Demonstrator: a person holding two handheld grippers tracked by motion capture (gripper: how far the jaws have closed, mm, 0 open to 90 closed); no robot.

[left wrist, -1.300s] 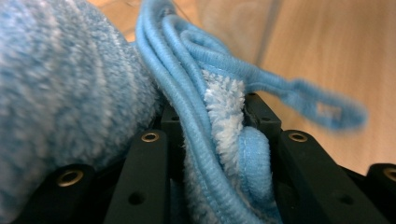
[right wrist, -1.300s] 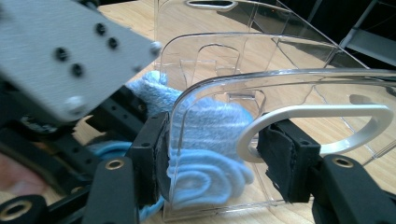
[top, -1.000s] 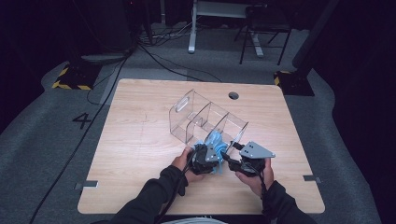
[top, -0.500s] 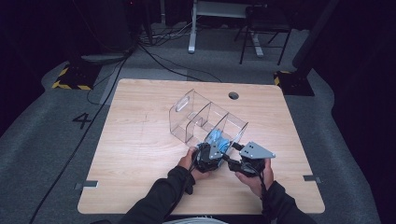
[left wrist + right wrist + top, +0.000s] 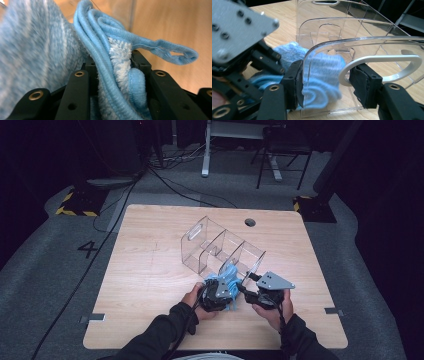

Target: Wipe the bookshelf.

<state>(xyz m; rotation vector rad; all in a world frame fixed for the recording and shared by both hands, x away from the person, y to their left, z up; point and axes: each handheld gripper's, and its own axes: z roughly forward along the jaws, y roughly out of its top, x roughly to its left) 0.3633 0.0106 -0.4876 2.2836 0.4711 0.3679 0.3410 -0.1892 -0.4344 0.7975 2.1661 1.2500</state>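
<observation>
A clear acrylic organizer [image 5: 220,245] with several compartments stands on the wooden table [image 5: 150,270]. My left gripper [image 5: 220,290] is shut on a bunched blue fuzzy sock [image 5: 229,274] at the organizer's near end. Its jaws have just been opening a little with the sock still packed between them. In the left gripper view the sock's ribbed cuff [image 5: 100,50] fills my left gripper [image 5: 112,62]. My right gripper [image 5: 249,287] is shut on the organizer's near end wall [image 5: 362,27]. One pad sits on the wall's edge and the other in its handle slot. The sock [image 5: 322,67] shows behind that wall, between my right gripper's [image 5: 325,75] fingers.
A round cable hole [image 5: 250,222] sits near the table's far edge. Bare wood lies to the organizer's left. Cables [image 5: 165,180], a desk leg [image 5: 206,150] and a chair [image 5: 280,155] stand on the grey floor beyond the table.
The left gripper with the sock nudged slightly toward the organizer's near end, then eased back. The right gripper and the organizer kept still.
</observation>
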